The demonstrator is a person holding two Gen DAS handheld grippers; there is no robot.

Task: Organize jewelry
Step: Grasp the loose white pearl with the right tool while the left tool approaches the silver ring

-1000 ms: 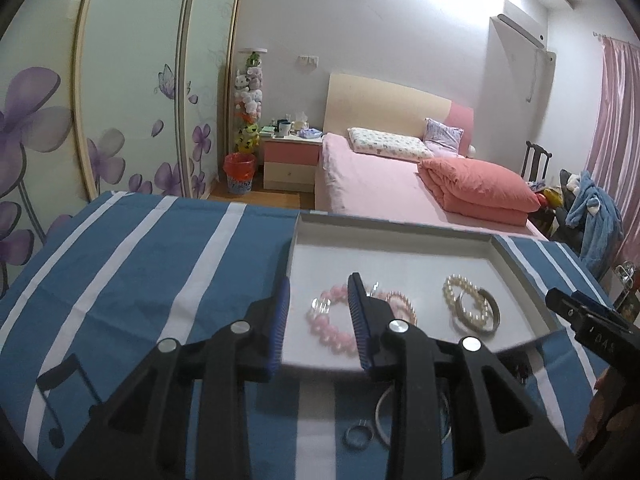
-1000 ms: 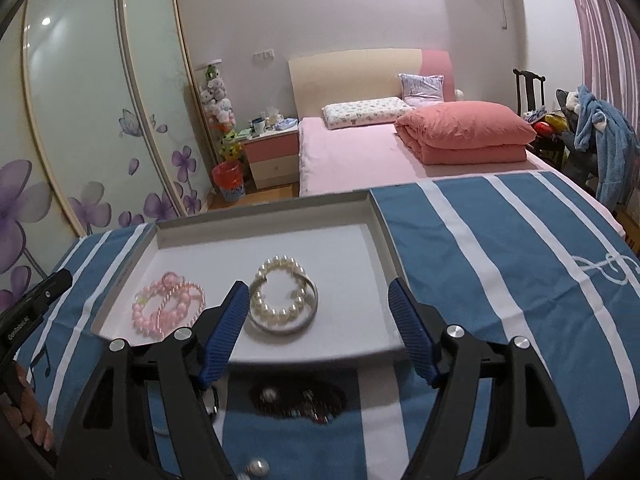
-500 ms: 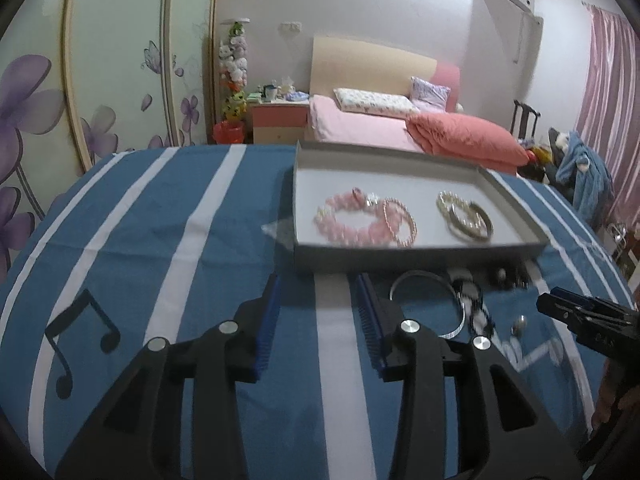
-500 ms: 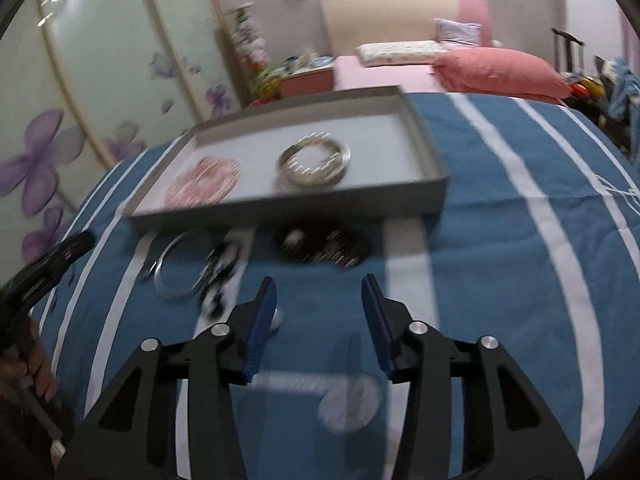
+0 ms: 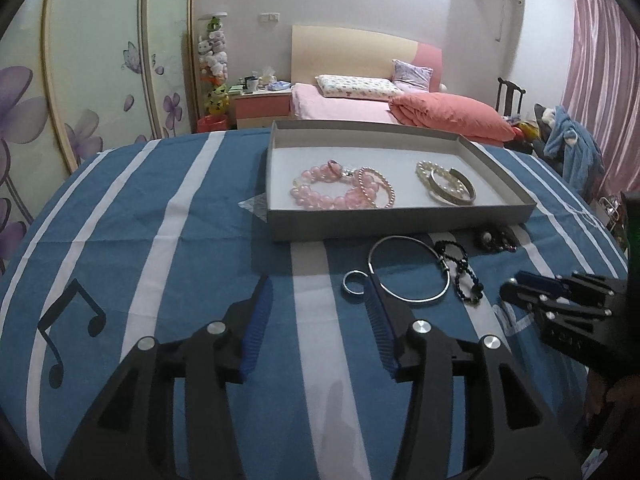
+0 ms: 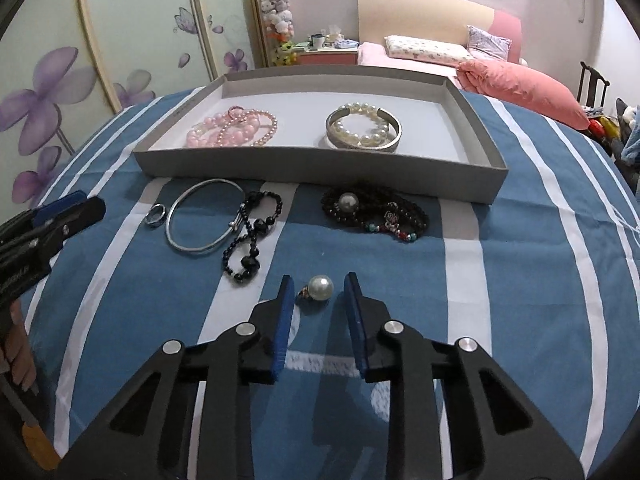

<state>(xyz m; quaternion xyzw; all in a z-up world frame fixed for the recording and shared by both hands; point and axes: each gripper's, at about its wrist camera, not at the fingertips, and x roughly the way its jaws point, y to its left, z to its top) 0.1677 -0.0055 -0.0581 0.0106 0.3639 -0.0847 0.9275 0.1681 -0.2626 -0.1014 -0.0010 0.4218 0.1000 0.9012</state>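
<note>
Right hand-held gripper (image 6: 318, 292), jaws closing around the pearl ring (image 6: 318, 289) on the near bench (image 6: 500, 280), pads apparently not yet touching. Risk: the round pearl may squirt out sideways. Left hand-held gripper (image 5: 318, 290) is opening, empty, beside the small ring (image 5: 353, 281); it could nudge it. The tray (image 6: 320, 164) holds 4 bracelets.

Behind the blue striped cloth (image 5: 168, 216) we see a pink bed (image 5: 344, 106), a wardrobe (image 5: 96, 72) with purple flowers, a nightstand (image 5: 262, 110), a pink curtain (image 5: 600, 80) and a chair (image 5: 509, 96).
</note>
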